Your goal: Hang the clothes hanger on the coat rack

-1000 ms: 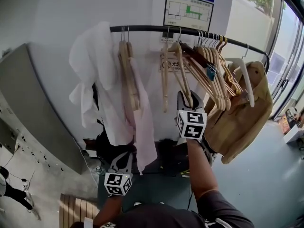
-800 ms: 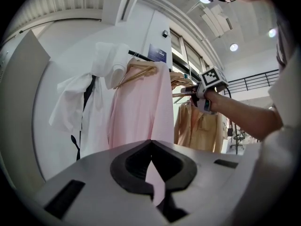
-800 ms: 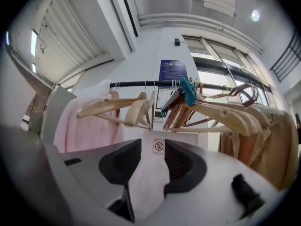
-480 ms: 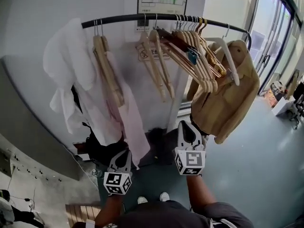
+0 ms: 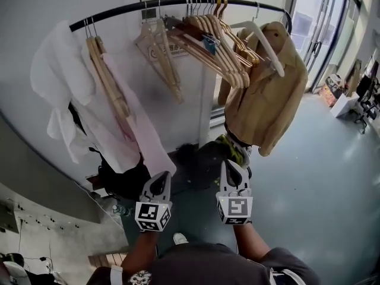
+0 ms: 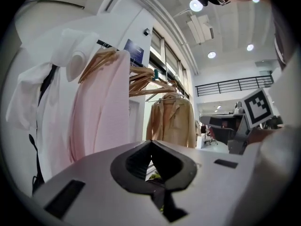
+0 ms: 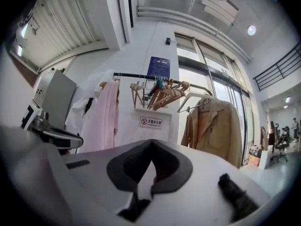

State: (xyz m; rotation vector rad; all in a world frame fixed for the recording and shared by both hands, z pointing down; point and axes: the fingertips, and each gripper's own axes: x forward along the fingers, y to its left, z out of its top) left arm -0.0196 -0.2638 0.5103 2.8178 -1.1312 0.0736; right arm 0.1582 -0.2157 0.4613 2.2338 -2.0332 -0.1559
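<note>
A black coat rack rail (image 5: 119, 9) runs across the top of the head view. On it hang a bunch of bare wooden hangers (image 5: 214, 37), a wooden hanger with a pink garment (image 5: 133, 120), a white garment (image 5: 53, 82) and a tan jacket (image 5: 267, 100) on a white hanger. The same wooden hangers (image 7: 160, 92) and tan jacket (image 7: 214, 126) show in the right gripper view. Both grippers are held low, well short of the rack. My left gripper (image 5: 161, 181) (image 6: 151, 144) is shut and empty. My right gripper (image 5: 232, 167) (image 7: 151, 142) is also shut, with nothing in it.
Dark bags (image 5: 122, 180) lie on the floor under the rack. A grey cabinet (image 5: 35, 177) stands at the left. Glass doors (image 5: 320, 34) and an office chair (image 5: 363, 94) are at the right. A prohibition sign (image 7: 151, 122) hangs on the white wall behind the rail.
My right gripper has come down from among the wooden hangers and back to beside the left one. The left gripper has shifted a little. The rack now sits further left in the head view.
</note>
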